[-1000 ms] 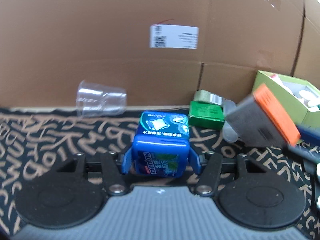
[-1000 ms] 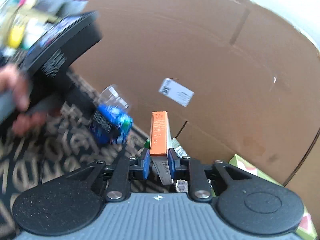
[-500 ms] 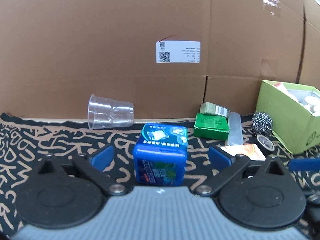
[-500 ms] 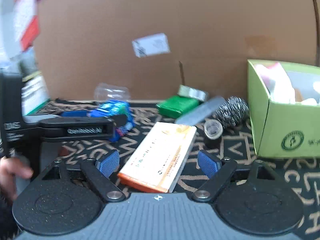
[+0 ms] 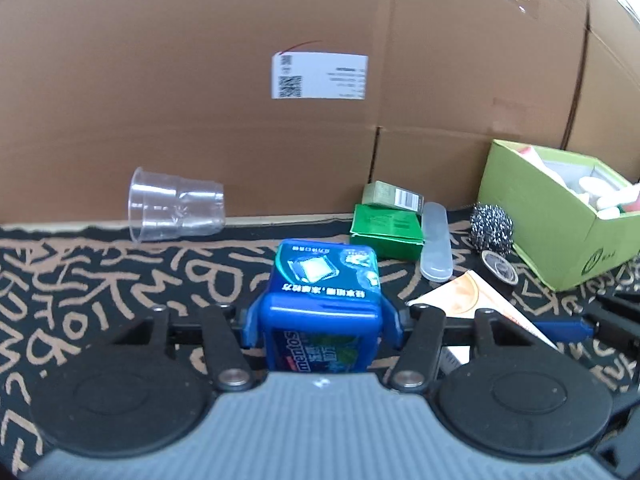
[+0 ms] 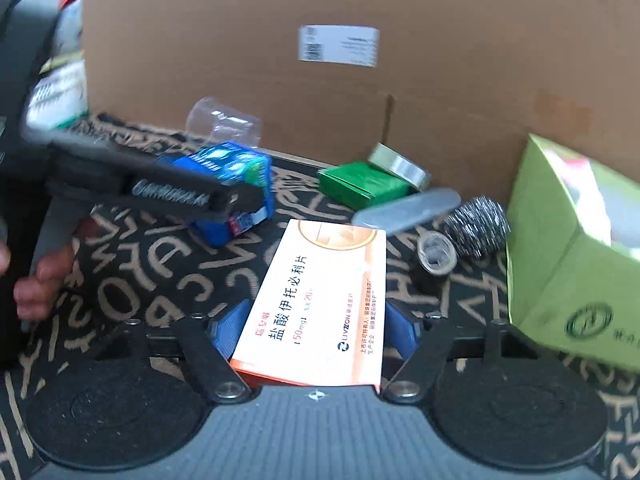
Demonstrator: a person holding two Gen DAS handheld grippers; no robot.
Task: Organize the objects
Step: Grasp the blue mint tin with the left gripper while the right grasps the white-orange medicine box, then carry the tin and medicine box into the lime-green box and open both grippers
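- Left wrist view, upper left: a clear plastic cup (image 5: 176, 204) lies on its side at the foot of the cardboard wall (image 5: 200, 80), on the patterned worktop (image 5: 100, 280).
- Lower centre: the left gripper (image 5: 322, 326) is closing, and its blue fingers (image 5: 251, 326) press both sides of the blue mint box (image 5: 324, 300), which stands between them with its lid facing away.
- Right of centre: a green carton (image 5: 386, 230), a translucent case (image 5: 436, 246), a steel scourer (image 5: 491, 229) and a small tape roll (image 5: 500, 272) lie near one another.
- Far right: the light green box (image 5: 540, 224) stands open, with items inside.
- Right wrist view, lower centre: the right gripper (image 6: 316, 330) is closing around the orange-and-white medicine box (image 6: 320, 304), which lies flat on the worktop between the fingers (image 6: 230, 326). The fingers sit just beside its long edges; whether they touch it I cannot tell.
- At the left edge a hand (image 6: 42, 280) holds the left gripper's handle.
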